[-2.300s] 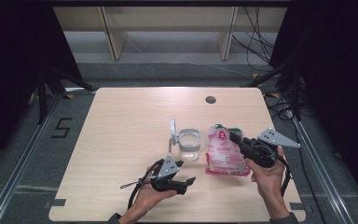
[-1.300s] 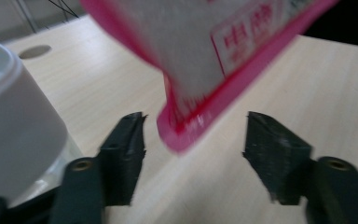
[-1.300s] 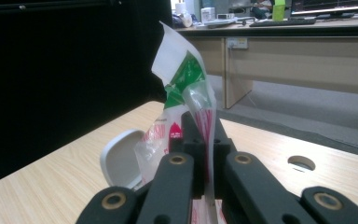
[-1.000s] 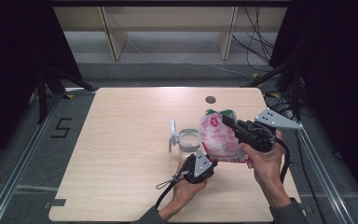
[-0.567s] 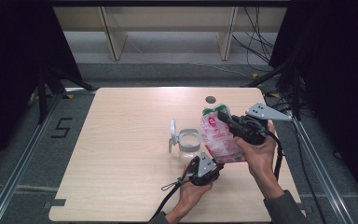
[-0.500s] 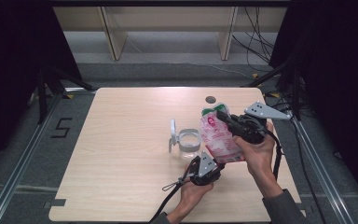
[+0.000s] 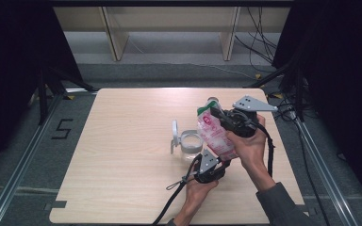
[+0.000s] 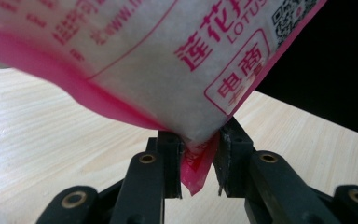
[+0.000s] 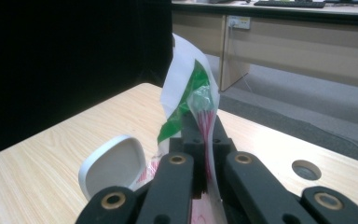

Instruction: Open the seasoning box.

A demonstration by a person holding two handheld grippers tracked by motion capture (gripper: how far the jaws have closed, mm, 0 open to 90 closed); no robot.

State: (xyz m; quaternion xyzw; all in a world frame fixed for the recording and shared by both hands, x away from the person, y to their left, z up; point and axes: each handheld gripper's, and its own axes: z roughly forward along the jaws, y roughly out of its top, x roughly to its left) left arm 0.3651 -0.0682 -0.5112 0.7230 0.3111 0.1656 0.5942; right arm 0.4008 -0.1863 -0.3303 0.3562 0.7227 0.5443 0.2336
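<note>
- While both grippers work one bag over the table (image 7: 122,141), items are logged L to R as seen in the high view.
- Lid (image 7: 174,134): white, flipped up on the L side of the jar, hinged to its rim. In the right gripper view the lid (image 9: 113,168) shows as a pale rounded flap low L of the jaws.
- Jar (image 7: 190,142): clear, squat, open-topped, standing on the table approx. centre, just L of the bag's lower half. Contents can't be told.
- Left gripper (image 7: 215,165): held in the person's left hand, low centre, grey plate on top, cable trailing toward the near edge. Jaws part-closed, pinching the bag's bottom corner.
- Left gripper view: pink sealed corner of the bag (image 8: 196,172) sits betw. the two black pads; L pad against it, R pad close on the other side. Jaws have just been closing on that corner.
- Bag (image 7: 215,136): white w/ pink print, green top edge, held off the table, tilted, top toward the far R, bottom toward the near side.
- Right gripper (image 7: 221,117): in the person's right hand, R of centre, jaws pressed tight together on the bag's top edge.
- Right gripper view: green-and-white top of the bag (image 9: 191,100) rises from betw. the clamped pads.
- Hole (image 9: 306,170): round, in the tabletop, R of the jaws in that view.
</note>
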